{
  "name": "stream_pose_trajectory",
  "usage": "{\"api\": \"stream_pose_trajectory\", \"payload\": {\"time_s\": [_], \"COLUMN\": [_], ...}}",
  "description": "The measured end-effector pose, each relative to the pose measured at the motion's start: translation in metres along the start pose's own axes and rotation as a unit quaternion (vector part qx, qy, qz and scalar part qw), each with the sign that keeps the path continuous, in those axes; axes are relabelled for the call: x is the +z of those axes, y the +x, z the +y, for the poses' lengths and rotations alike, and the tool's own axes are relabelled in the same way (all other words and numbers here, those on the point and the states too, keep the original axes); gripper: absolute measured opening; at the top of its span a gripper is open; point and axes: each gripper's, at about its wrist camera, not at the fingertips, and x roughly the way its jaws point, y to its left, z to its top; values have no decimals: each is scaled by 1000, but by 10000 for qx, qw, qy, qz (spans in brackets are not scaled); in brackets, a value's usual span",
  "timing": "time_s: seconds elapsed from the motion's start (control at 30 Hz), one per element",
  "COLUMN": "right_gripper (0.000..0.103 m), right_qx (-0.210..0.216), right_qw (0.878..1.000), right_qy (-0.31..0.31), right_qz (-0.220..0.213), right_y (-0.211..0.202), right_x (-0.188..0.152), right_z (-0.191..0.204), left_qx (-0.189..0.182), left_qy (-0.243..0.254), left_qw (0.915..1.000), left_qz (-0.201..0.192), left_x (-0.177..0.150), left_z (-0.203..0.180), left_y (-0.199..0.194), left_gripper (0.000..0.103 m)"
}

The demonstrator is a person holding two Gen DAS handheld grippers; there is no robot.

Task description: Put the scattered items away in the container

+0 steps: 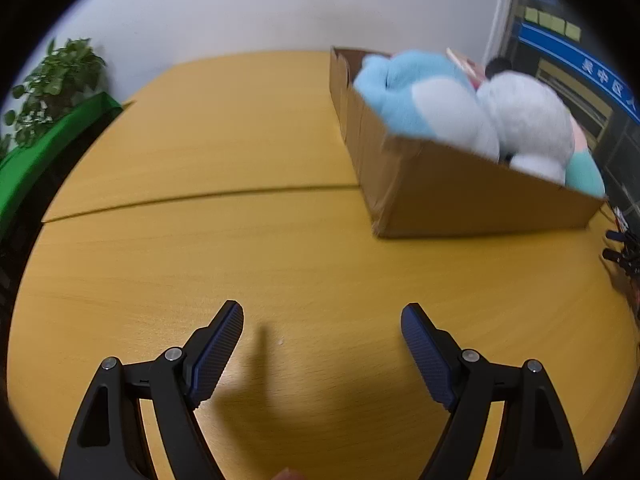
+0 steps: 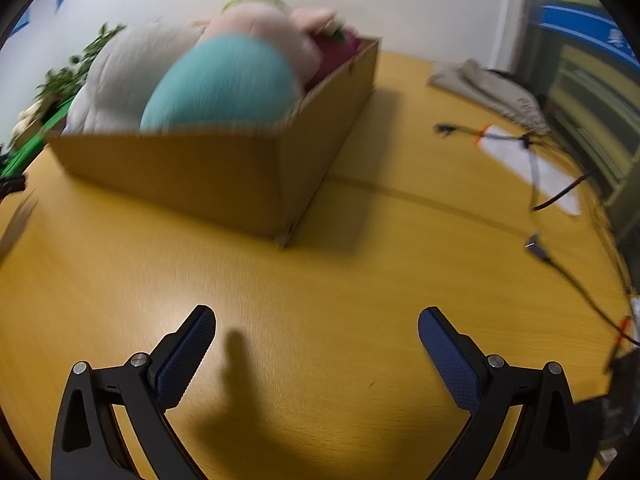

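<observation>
A cardboard box (image 1: 460, 196) stands on the yellow wooden table (image 1: 240, 264), filled with plush toys: a light blue one (image 1: 412, 84) and a white one (image 1: 528, 120). In the right wrist view the box (image 2: 200, 176) holds a teal plush (image 2: 224, 84), a white plush (image 2: 132, 76) and a pink plush (image 2: 264, 28). My left gripper (image 1: 322, 314) is open and empty over bare table, short of the box. My right gripper (image 2: 316, 320) is open and empty, also short of the box.
A potted plant (image 1: 56, 80) and a green strip (image 1: 48, 148) sit at the table's left edge. Black cables (image 2: 560, 216), white paper (image 2: 532, 164) and a grey cloth (image 2: 488, 88) lie on the right side of the table.
</observation>
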Motion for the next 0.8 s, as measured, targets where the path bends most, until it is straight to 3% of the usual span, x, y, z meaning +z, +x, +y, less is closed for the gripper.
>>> {"api": "stream_pose_trajectory", "payload": {"time_s": [0.13,0.23,0.3,0.63,0.8], "right_gripper": [103,103,103,103,103], "right_qx": [340,398,412,536,582], "right_qw": [9989,9981,9978,9965,9956], "right_qy": [-317,-480,-510,-635,-730], "right_qz": [-26,-11,-14,-6,-7], "right_y": [4,5,5,-6,-7], "right_x": [3,4,1,-10,-11], "right_z": [8,7,4,0,-6], "left_qx": [-68,-70,-62,-138,-261], "left_qy": [393,659,676,716,810], "left_qw": [9990,9976,9976,9973,9963], "left_qz": [215,179,162,80,84], "left_x": [-4,-6,-7,-3,-2], "left_z": [-5,-13,-14,-13,7], "left_y": [18,18,20,12,21], "left_gripper": [82,88,103,103,103]}}
